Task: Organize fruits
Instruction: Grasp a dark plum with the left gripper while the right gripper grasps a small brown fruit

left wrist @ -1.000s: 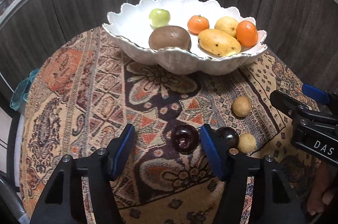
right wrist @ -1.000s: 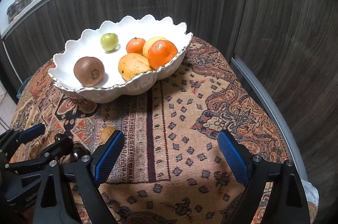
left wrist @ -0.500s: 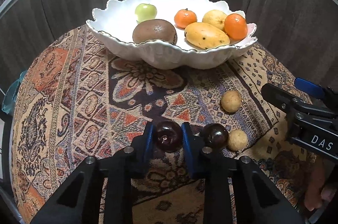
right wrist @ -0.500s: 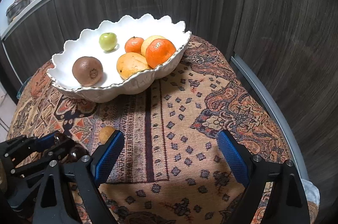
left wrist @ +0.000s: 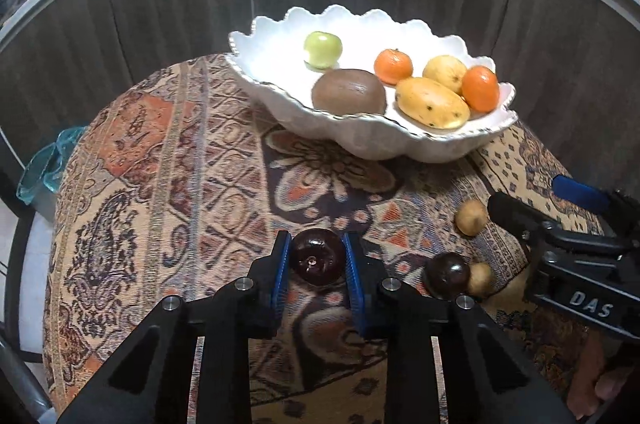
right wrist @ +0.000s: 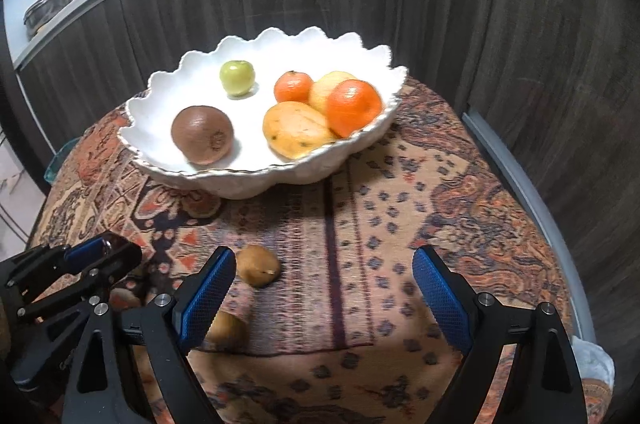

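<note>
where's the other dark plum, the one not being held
In the left wrist view the loose dark plum lies on the patterned cloth, lower right, touching a small tan fruit on its right.

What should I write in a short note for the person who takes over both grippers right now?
Left gripper: jaws shut on a dark plum, just above the patterned cloth.
Right gripper: jaws open, holding nothing.
Done: white bowl already holds a green apple, a kiwi, two oranges and two yellow fruits.
Left: carry the held plum to the bowl, then the second plum and the three small brown fruits on the cloth, one of them beside the right gripper's left finger.
</note>
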Tool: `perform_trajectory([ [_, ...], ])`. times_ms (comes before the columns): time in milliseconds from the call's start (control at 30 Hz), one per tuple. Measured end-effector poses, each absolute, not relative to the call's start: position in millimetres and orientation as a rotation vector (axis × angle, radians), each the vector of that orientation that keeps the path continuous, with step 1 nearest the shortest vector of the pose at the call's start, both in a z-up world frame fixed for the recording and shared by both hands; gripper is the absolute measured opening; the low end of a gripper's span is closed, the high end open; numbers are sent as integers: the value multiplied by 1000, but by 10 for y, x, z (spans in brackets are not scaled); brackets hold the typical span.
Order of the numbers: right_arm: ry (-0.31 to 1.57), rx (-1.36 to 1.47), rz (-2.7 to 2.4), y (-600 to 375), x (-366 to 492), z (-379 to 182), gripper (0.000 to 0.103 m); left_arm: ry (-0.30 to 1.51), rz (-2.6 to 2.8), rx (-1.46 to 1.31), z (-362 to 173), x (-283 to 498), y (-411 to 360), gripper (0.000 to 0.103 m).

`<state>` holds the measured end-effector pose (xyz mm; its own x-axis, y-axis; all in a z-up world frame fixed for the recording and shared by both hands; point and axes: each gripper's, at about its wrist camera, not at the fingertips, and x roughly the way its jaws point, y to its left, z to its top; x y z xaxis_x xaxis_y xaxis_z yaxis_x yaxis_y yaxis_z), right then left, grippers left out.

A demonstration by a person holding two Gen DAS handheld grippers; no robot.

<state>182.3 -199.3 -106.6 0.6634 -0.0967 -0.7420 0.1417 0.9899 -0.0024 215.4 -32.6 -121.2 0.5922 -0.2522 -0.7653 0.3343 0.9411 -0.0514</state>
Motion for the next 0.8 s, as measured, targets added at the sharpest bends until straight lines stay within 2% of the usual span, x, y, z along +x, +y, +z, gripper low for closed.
perform_trajectory([
  [67, 843, 51, -137, -1944, 1873, -1089, 86, 875, -333, 96, -1213, 2173, -290, 26],
  [200, 898, 86, -132, -1907, 1992, -1183, 67, 874, -325, 87, -1210, 2196, -245, 26],
  [467, 939, 96, -98, -1740, 2076, -1280, 56, 871, -301, 78, -1208, 2232, -154, 26],
  [633, 956, 102, -69, -1683, 2092, -1332, 35, 872, -300, 76, -1210, 2237, -142, 27],
  [700, 954, 102, -56, -1668, 2088, -1340, 29, 873, -300, 75, -1212, 2237, -141, 26],
  [800, 948, 89, -50, -1650, 2083, -1336, 29, 874, -300, 77, -1212, 2236, -144, 27],
])
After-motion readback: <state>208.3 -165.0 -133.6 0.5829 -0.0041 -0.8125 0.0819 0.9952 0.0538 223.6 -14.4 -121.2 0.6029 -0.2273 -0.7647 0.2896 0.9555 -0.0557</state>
